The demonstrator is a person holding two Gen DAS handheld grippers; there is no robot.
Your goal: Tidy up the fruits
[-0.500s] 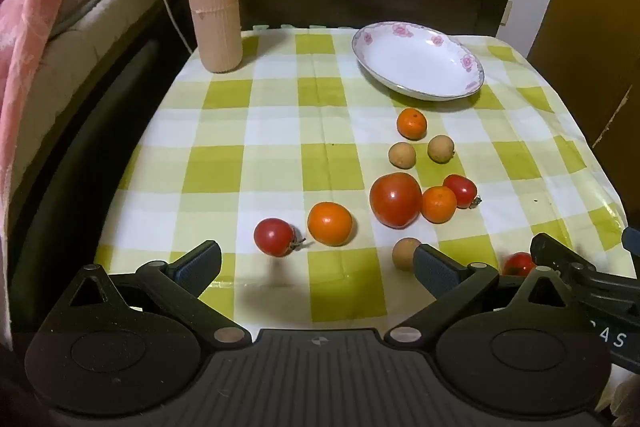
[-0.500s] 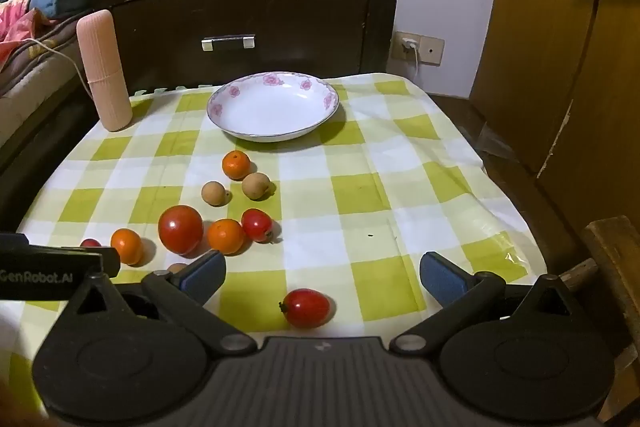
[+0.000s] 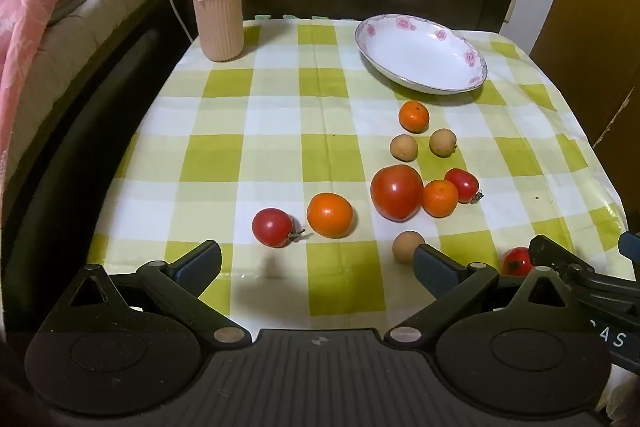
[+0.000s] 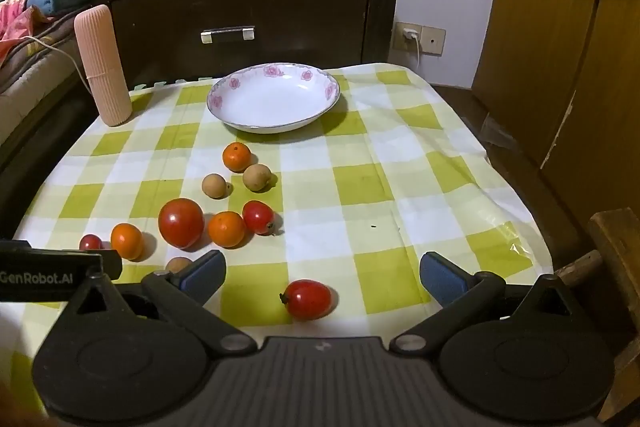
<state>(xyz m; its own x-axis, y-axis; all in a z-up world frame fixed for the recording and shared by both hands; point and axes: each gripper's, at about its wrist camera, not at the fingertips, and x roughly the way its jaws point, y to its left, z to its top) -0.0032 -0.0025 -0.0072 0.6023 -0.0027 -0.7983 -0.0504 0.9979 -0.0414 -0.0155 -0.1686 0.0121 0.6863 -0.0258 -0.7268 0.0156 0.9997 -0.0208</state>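
- Fruits are lying loose on the checked surface; the plate is sitting bare, so sorting is just starting.
- Both grippers, left and right, are hovering with fingers apart, gripping nothing.
- Next, the right one is likely needing to drop over the small red tomato.

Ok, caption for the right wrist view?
Open right tongs hover over an oval tomato; the flowered plate holds no fruit.

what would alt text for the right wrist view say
The open right gripper hangs over a green-checked tablecloth, a small red tomato lying between its fingers. Further back, tomatoes, oranges and brown fruits lie loose before an empty flowered white bowl.
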